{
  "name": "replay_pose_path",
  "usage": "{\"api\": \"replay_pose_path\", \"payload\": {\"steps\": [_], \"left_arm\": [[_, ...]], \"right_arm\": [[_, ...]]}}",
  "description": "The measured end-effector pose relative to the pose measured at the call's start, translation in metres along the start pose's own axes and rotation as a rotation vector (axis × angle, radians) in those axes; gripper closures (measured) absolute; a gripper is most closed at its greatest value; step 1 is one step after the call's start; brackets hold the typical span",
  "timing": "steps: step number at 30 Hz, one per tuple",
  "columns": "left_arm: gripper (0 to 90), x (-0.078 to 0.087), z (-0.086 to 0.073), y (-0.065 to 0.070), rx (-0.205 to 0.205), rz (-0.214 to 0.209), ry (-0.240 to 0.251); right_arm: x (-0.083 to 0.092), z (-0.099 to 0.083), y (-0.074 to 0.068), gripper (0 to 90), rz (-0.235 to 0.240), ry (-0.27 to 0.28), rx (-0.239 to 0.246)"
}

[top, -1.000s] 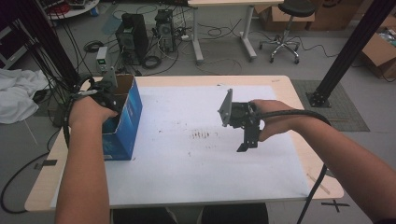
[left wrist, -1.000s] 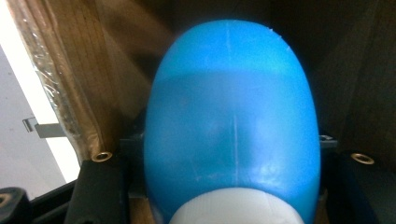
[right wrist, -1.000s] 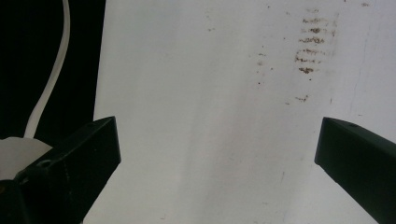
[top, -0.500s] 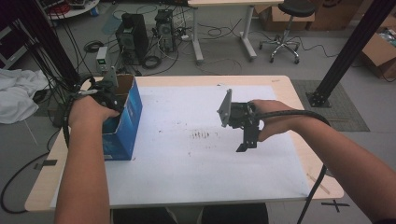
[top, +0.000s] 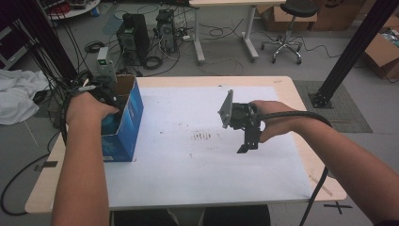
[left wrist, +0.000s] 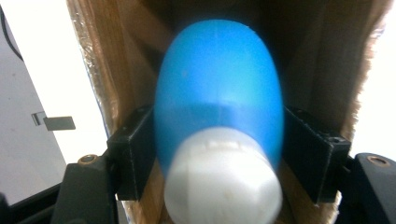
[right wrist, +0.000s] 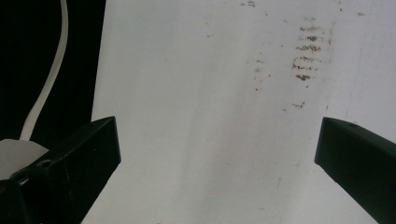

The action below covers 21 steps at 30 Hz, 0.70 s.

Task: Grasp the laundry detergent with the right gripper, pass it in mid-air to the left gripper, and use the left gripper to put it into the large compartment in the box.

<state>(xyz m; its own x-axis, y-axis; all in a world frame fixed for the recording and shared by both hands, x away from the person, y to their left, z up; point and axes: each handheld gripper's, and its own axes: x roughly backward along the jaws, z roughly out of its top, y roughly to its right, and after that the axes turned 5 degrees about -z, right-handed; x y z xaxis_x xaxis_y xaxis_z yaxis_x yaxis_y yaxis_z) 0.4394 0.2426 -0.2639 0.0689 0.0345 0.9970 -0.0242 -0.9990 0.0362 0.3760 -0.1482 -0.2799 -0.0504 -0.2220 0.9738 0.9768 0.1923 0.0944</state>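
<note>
I have my left claw [left wrist: 219,154] down inside the open top of the blue cardboard box [top: 127,123] at the left edge of the tabletop [top: 197,188], and it is clamped on a blue bottle [left wrist: 219,93] with a white cap [left wrist: 224,182]. In the left gripper view both black jaws press the bottle's sides just above the cap, the cap end nearest the camera, brown cardboard walls close on either side. I judge the box stands at the left so the bottle can go straight in or out from above; which of the two is happening I cannot tell. In the high view my left hand [top: 87,108] covers the box's opening, so the bottle sits under it. My right claw [right wrist: 217,154] hangs over the middle right of the white sheet, jaws wide apart with nothing between them and touching nothing. It points down at a bare patch with brown smudges [right wrist: 308,44] in the upper right of its own view, probably parked clear of the box.
</note>
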Motion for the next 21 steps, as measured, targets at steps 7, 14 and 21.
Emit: {"api": "replay_pose_path", "payload": {"steps": [7, 14, 21], "left_arm": [[26.6, 0.012, -0.003, 0.005, -0.003, 0.008, 0.021], [24.9, 0.022, -0.006, 0.005, -0.001, 0.021, 0.031], [21.4, 0.036, -0.009, 0.005, -0.013, 0.037, 0.045]], "right_arm": [[-0.001, 0.002, 0.000, 0.0, -0.005, 0.000, 0.008], [0.000, 0.001, 0.000, 0.0, -0.007, 0.005, 0.006], [0.003, 0.001, 0.000, 0.0, -0.010, 0.005, 0.006]]}}
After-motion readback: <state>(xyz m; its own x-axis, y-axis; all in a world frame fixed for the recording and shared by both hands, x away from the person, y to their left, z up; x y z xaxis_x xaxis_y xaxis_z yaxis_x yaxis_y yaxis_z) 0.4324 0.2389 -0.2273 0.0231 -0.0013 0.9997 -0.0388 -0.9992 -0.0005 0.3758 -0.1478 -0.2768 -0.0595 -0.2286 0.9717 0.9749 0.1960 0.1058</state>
